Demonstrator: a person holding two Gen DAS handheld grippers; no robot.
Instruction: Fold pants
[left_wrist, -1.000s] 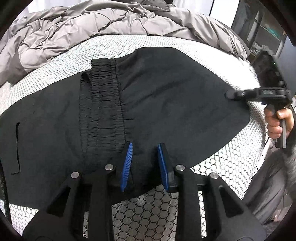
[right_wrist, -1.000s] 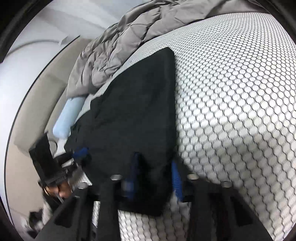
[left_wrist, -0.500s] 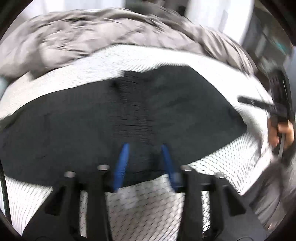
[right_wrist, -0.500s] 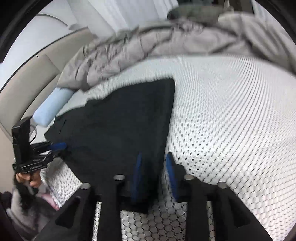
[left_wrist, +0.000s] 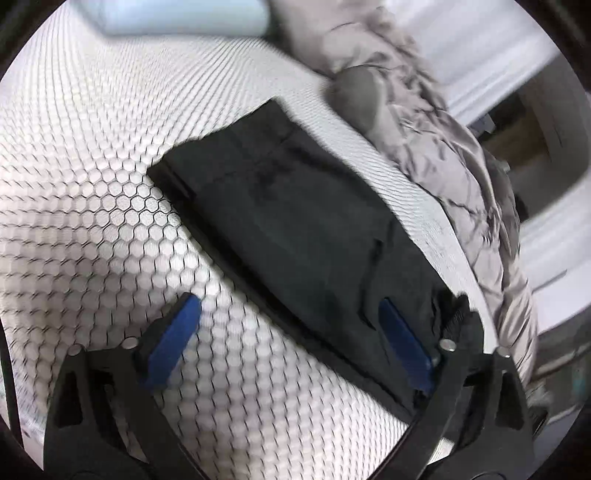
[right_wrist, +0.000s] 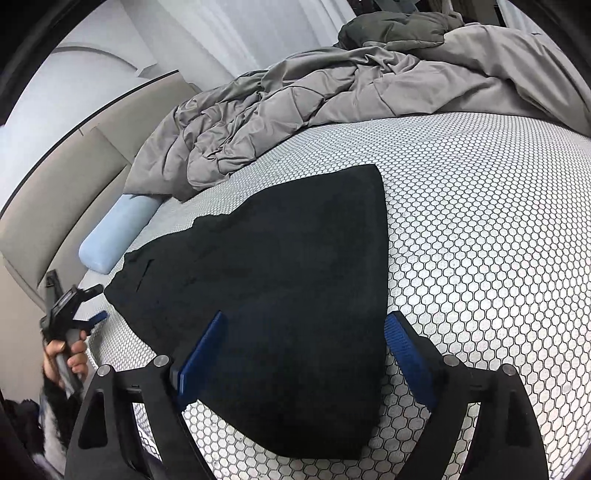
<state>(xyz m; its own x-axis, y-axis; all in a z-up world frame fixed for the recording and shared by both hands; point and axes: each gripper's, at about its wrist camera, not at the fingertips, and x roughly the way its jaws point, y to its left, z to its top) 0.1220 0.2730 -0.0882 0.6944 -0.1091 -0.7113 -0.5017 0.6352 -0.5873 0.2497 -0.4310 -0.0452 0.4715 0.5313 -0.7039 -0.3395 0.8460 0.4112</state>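
Observation:
Black pants (right_wrist: 295, 273) lie folded flat on the white honeycomb-patterned mattress (right_wrist: 480, 221). My right gripper (right_wrist: 306, 315) hovers over their near end, jaws opening wide; the cloth lies below and between the blue pads, which do not press on it. In the left wrist view the pants (left_wrist: 295, 221) run diagonally. My left gripper (left_wrist: 288, 301) straddles their near edge, jaws opening, one pad over the mattress (left_wrist: 92, 203) and the other over the cloth, gripping nothing. The right wrist view shows the left gripper (right_wrist: 96, 302) at the pants' far-left end, held by a hand (right_wrist: 64, 356).
A crumpled grey duvet (right_wrist: 332, 92) is heaped along the far side of the bed, also in the left wrist view as the duvet (left_wrist: 461, 147). A light blue pillow (right_wrist: 114, 232) lies by the beige headboard (right_wrist: 55, 192). The mattress edge runs close to both grippers.
Both grippers went from shut on the pants' edge to wide open, letting the cloth go. The left one swung sideways to the pants' end and rolled; the right one rose a little.

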